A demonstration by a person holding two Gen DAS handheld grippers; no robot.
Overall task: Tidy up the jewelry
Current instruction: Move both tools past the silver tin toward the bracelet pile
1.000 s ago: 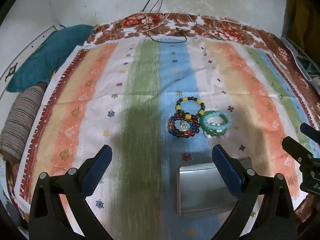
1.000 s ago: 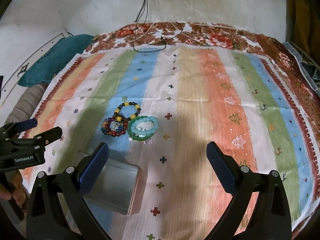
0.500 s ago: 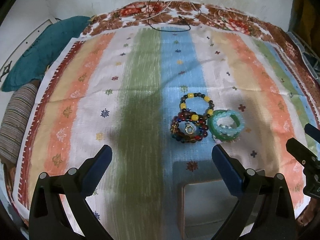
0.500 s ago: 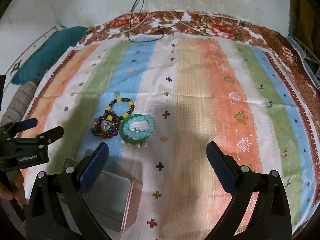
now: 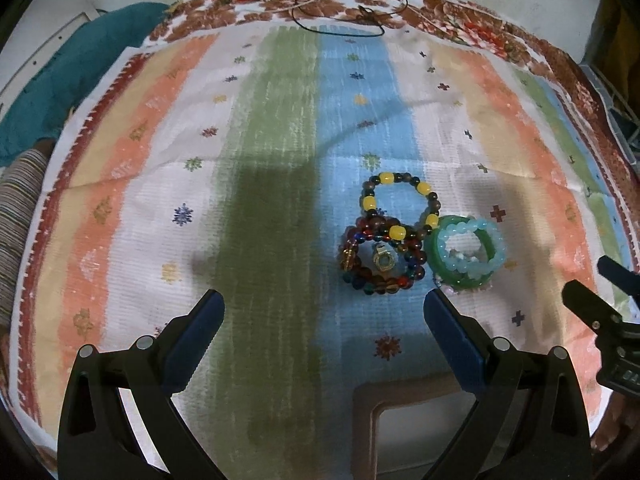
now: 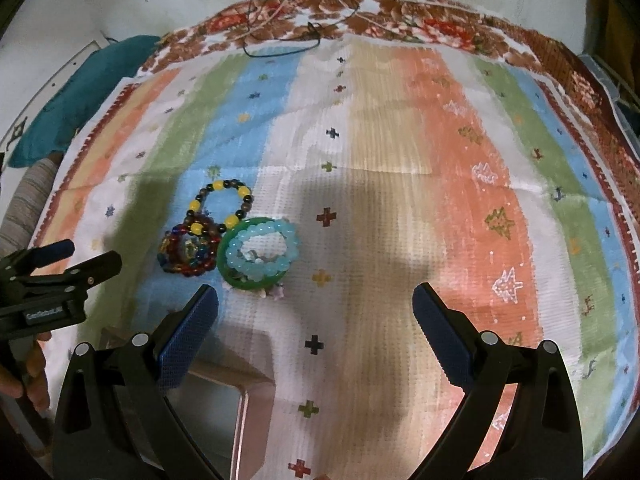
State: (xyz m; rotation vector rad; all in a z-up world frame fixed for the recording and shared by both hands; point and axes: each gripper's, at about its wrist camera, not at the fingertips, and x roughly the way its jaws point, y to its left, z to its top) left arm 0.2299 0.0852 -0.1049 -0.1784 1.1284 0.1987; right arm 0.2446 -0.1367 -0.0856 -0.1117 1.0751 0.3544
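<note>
My left gripper (image 5: 322, 304) hangs over the striped cloth (image 5: 280, 128) with its jaws spread wide and nothing between them; my right gripper (image 6: 316, 300) is likewise released and empty. The jewelry sits in one tight cluster on the cloth. In the left view it lies at about one o'clock from my left fingertips: a yellow-beaded bracelet (image 5: 400, 200) farthest out, a dark red bracelet (image 5: 380, 260) touching it on the near side with a small metal ring (image 5: 383, 259) inside its loop, and a green bangle (image 5: 464, 256) just to the right, with a pale blue bead bracelet (image 5: 476, 248) resting on it. In the right view the same cluster lies at eleven o'clock, near my left finger (image 6: 192, 328). A box (image 5: 404, 432) sits at six o'clock, just below the cluster, partly hidden by my frames.
</note>
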